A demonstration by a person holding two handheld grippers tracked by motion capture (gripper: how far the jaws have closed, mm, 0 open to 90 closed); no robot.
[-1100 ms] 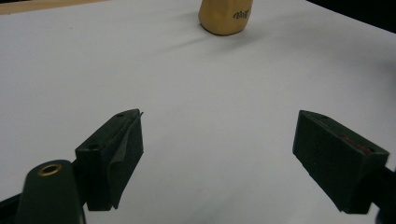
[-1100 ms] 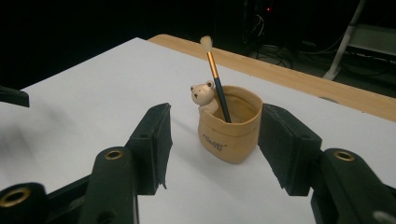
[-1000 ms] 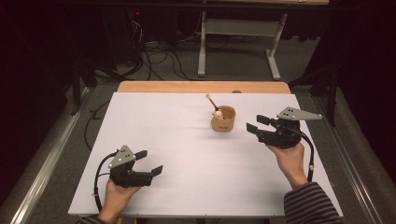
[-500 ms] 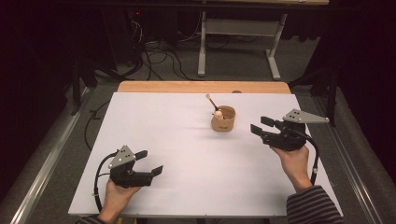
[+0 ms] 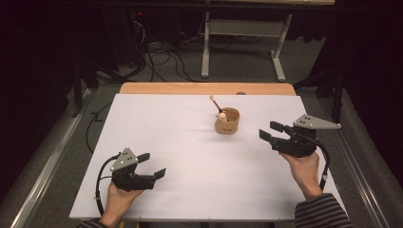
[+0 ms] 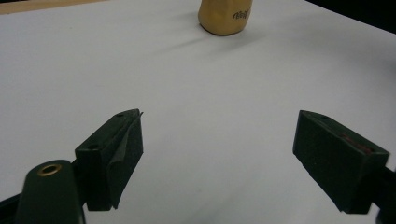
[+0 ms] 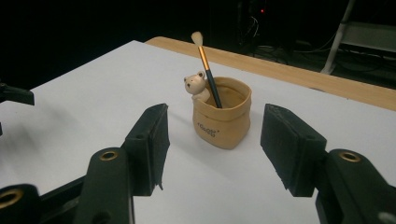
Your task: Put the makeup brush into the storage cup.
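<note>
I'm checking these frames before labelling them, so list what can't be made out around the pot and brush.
- Pot: its top is cut off by the upper edge of the left gripper view.
- Lettering on the pot: too small to read in the right gripper view.
- Brush: its lower end is hidden inside the pot.
- Bear figure: too small in the high view.

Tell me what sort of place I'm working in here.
Probably a lab or recording workspace: a white-covered table in a dark room, tangled cables on the carpet behind it, and a metal desk frame beyond.
</note>
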